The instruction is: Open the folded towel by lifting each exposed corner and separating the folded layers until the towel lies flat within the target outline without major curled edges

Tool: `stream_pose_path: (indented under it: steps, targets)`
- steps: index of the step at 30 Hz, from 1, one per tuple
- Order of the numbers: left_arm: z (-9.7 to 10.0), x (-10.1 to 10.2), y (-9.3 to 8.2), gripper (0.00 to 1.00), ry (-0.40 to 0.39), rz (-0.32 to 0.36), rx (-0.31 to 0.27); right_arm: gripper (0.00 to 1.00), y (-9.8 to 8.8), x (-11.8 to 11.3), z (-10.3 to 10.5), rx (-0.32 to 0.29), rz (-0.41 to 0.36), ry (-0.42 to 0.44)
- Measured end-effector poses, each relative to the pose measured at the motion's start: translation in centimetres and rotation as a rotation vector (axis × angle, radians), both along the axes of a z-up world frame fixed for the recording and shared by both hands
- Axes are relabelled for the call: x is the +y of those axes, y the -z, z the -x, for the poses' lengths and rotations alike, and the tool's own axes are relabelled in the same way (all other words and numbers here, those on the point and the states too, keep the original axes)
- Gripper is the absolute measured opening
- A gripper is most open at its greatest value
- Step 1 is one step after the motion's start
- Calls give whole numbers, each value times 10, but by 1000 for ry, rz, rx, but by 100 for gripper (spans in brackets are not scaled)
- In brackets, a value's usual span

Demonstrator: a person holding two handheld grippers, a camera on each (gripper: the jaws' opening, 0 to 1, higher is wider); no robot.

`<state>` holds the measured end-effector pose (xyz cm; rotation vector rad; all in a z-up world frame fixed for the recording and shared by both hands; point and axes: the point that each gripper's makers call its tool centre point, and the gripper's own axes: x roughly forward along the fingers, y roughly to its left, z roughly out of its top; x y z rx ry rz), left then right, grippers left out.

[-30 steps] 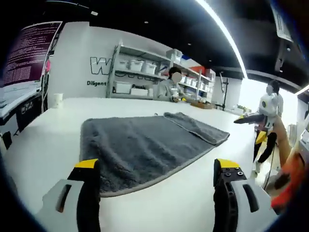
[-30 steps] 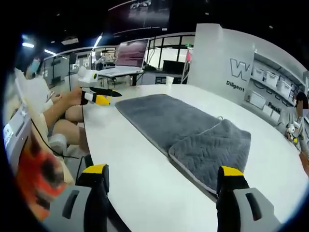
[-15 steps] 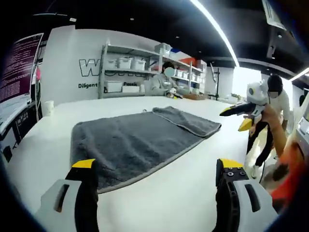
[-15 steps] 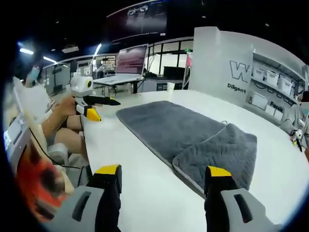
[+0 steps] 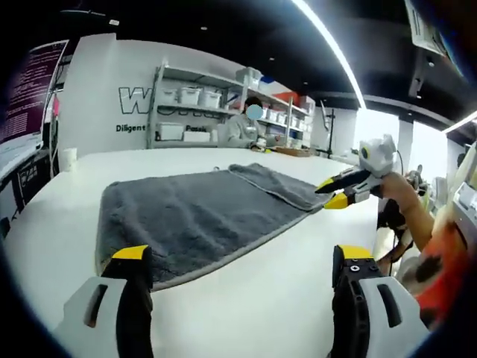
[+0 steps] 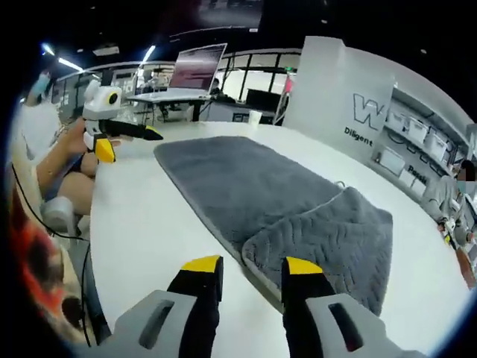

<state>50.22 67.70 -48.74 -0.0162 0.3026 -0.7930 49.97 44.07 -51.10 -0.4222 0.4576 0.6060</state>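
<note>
Lying on the white bench (image 5: pixel 246 298), the grey fluffy towel (image 5: pixel 194 216) is seen with one end folded over. The left hand-held gripper (image 5: pixel 238 257) is held released above the bench edge. The right hand-held gripper (image 6: pixel 250 270) is narrowed but grasping nothing, just beside the folded end.

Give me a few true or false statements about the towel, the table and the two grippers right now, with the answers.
1. The towel is grey. True.
2. The towel lies fully flat in one layer. False: one end is folded over on top.
3. The right gripper is clamped on the towel. False: its jaws are partly closed with a gap, just short of the folded end.
4. The left gripper is open over the bare white table. True.
5. The towel hangs off the table. False: it rests on top.
</note>
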Motion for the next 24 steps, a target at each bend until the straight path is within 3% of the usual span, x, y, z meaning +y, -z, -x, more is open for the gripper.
stream_pose_path:
  steps: [10,18,24]
  targets:
    - [1,2,4,98,-7,-5,11,7,22,7,-17,24,37,11]
    - [1,8,5,98,-23,-1,18,0,14,2,-19,-1,-6,34]
    - [2,8,7,97,-28,-6,26,0,-9,-5,-24,-61,-93,66]
